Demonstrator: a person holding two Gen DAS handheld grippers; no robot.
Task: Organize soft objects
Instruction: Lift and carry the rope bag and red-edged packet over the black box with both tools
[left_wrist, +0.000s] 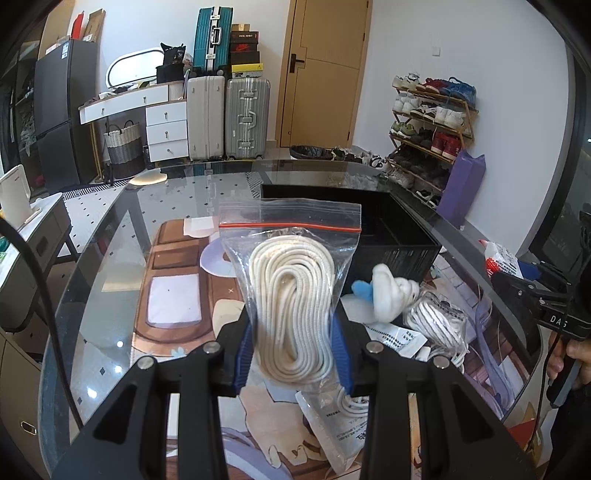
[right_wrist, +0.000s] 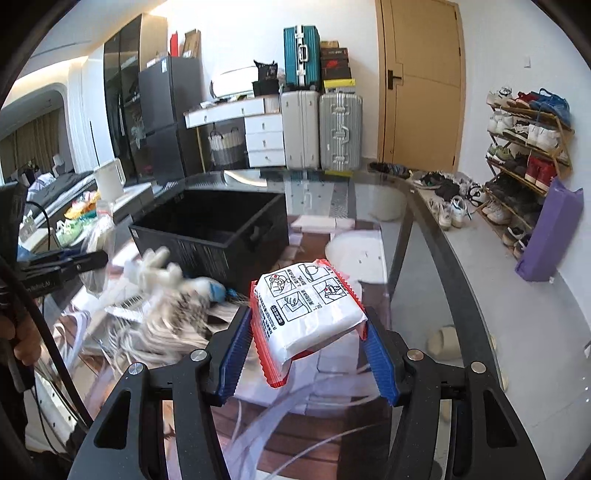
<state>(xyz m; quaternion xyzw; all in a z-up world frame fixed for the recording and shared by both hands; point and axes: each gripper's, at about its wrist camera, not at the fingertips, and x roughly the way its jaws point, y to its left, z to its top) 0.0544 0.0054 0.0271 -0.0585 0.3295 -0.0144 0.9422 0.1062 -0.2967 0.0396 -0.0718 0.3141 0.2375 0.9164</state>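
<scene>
My left gripper (left_wrist: 293, 345) is shut on a clear zip bag of coiled white rope (left_wrist: 291, 295), held upright above the glass table (left_wrist: 110, 258). Behind it stands the black open-top box (left_wrist: 399, 236). My right gripper (right_wrist: 306, 350) is shut on a white packet with red edges and printed pictures (right_wrist: 306, 314), lifted over the table. To its left lies a blurred heap of white gloves and cords (right_wrist: 166, 302). The black box (right_wrist: 207, 236) sits beyond that heap. The right gripper's body (left_wrist: 535, 299) shows at the left wrist view's right edge.
A white sock-like bundle with a blue piece (left_wrist: 388, 291) and more bagged cords (left_wrist: 439, 317) lie right of the rope bag. Flat packets (left_wrist: 340, 432) lie below it. Suitcases (left_wrist: 229, 114), drawers, a door and a shoe rack (right_wrist: 524, 158) stand beyond the table.
</scene>
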